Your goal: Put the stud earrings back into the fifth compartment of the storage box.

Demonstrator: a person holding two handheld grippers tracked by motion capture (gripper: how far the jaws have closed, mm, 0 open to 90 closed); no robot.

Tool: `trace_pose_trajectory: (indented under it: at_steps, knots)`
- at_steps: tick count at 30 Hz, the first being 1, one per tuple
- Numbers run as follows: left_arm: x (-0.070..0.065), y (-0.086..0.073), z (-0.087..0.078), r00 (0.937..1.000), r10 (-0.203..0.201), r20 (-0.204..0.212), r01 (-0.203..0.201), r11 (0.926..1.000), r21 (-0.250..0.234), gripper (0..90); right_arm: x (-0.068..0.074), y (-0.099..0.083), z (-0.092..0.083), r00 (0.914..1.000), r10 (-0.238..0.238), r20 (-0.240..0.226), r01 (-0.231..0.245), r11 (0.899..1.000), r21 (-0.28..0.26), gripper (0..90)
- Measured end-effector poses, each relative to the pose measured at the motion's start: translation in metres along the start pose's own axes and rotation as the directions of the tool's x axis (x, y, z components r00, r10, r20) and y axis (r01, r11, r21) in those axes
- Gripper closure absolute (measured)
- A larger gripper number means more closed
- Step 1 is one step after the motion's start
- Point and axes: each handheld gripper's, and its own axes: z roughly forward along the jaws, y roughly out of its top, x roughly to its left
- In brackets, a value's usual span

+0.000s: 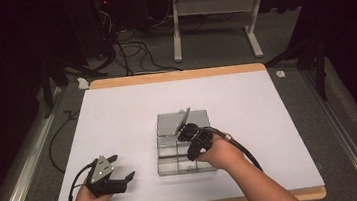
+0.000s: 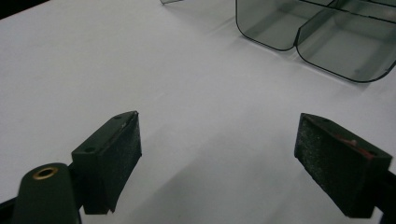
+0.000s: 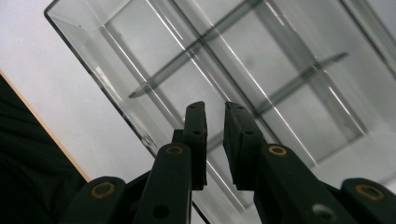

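My right gripper (image 1: 185, 130), jaws narrowly apart and empty, hangs above the clear divided box (image 1: 171, 165); left gripper (image 1: 122, 167) wide, farther.

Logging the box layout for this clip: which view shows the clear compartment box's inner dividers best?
The right gripper view: the clear compartment box spans the frame from close above, its crossing dividers sharp. The high view shows the whole box small, partly behind the right gripper. The left gripper view catches two rounded corner compartments.
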Motion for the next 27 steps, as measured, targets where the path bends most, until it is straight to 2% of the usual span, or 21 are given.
trace_pose_trajectory:
  at_steps: [1,2,4,5,8,9,10,13,19,23,24,26,27]
  knots:
    - [0.0,0.0,0.0,1.0,0.0,0.0,0.0,1.0,0.0,15.3,-0.002,-0.002,-0.002,1.0,-0.002,0.003,0.002,1.0,-0.004,79.0]
    - [0.0,0.0,0.0,1.0,-0.002,0.001,0.002,1.0,0.0,15.3,-0.001,-0.003,-0.004,0.9994,0.034,0.007,-0.034,0.999,0.005,78.4]
    - [0.0,0.0,0.0,1.0,-0.003,0.001,0.003,1.0,-0.001,15.4,-0.005,-0.006,-0.007,0.9993,0.036,0.012,-0.036,0.999,0.005,77.9]
    - [0.0,0.0,0.0,1.0,-0.001,0.001,0.001,1.0,0.0,15.3,-0.008,-0.009,-0.008,0.9997,0.02,0.017,-0.02,1.0,-0.002,77.1]
    - [0.0,0.0,0.0,1.0,-0.001,0.0,0.001,1.0,-0.001,15.4,-0.015,-0.017,-0.014,0.9987,0.042,0.029,-0.042,0.999,-0.01,74.4]
    - [0.0,0.0,0.0,1.0,-0.001,0.001,0.001,1.0,-0.001,15.4,-0.016,-0.021,-0.018,0.996,0.081,0.037,-0.08,0.997,-0.01,73.1]
    - [0.0,0.0,0.0,1.0,0.0,0.0,0.0,1.0,-0.001,15.4,-0.02,-0.024,-0.018,0.9969,0.068,0.041,-0.067,0.998,-0.022,72.2]
    - [0.0,0.0,0.0,1.0,0.002,-0.001,-0.002,1.0,-0.001,15.3,-0.026,-0.032,-0.024,0.9935,0.104,0.048,-0.102,0.994,-0.025,70.5]
    - [0.0,0.0,0.0,1.0,0.003,-0.002,-0.002,1.0,0.001,15.4,-0.041,-0.054,-0.029,0.987,0.148,0.064,-0.145,0.989,-0.042,67.5]
    - [0.0,0.0,0.0,1.0,0.003,-0.002,-0.003,1.0,0.001,15.3,-0.051,-0.067,-0.029,0.9851,0.156,0.071,-0.153,0.987,-0.048,65.8]
    - [0.0,0.0,0.0,1.0,0.003,-0.002,-0.003,1.0,0.0,15.3,-0.053,-0.071,-0.028,0.9814,0.179,0.071,-0.175,0.983,-0.05,65.6]
    - [-0.001,0.0,0.0,1.0,0.005,-0.004,-0.005,1.0,0.0,15.4,-0.058,-0.077,-0.027,0.9822,0.172,0.075,-0.169,0.984,-0.053,65.0]
    - [-0.001,0.0,0.0,1.0,0.005,-0.004,-0.005,1.0,-0.001,15.3,-0.058,-0.08,-0.026,0.9749,0.211,0.071,-0.208,0.977,-0.044,64.6]
